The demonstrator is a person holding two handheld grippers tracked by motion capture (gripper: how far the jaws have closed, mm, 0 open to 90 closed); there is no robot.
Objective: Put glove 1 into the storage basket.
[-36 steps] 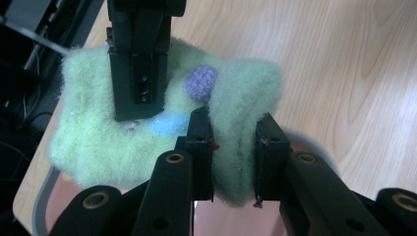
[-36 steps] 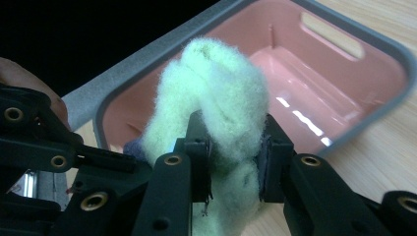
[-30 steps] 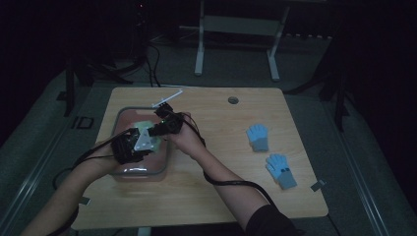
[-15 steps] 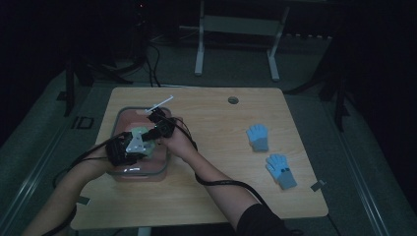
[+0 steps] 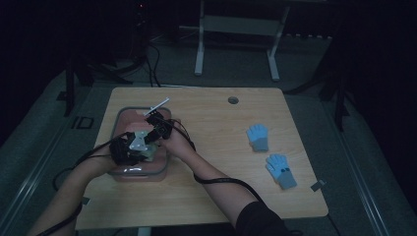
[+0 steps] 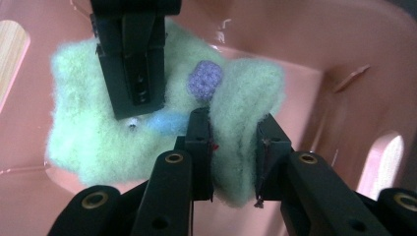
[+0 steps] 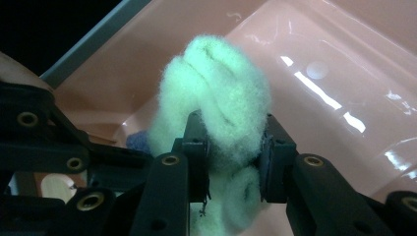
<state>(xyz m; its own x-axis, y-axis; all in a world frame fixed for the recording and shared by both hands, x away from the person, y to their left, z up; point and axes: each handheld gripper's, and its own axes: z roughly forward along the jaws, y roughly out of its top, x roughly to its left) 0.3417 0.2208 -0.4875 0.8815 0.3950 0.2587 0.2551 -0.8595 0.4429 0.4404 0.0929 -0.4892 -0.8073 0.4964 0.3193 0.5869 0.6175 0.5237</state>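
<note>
A fluffy pale green glove (image 6: 88, 132) with a purple patch (image 6: 206, 81) and a blue patch (image 6: 164, 123) hangs low inside a pink plastic bin (image 5: 140, 174) at the table's left. My left gripper (image 6: 233, 147) is shut on a folded edge of it. My right gripper (image 7: 231, 147) pinches another bunched part of the glove (image 7: 216, 83); its jaws have just been opening a little, with the fluff still pressed between the pads. In the high view both grippers meet over the bin, the left gripper (image 5: 140, 147) nearer and the right gripper (image 5: 157, 129) farther.
Two blue gloves (image 5: 257, 136) (image 5: 281, 169) lie on the right half of the wooden table (image 5: 216, 196). A white strip (image 5: 156, 106) rests at the bin's far rim. A small round hole (image 5: 233, 100) sits near the table's far edge. The bin's pink walls (image 7: 319, 73) close in around both grippers.
Both hands have sunk lower into the bin with the green glove and shifted slightly toward the near side. The blue gloves have not moved.
</note>
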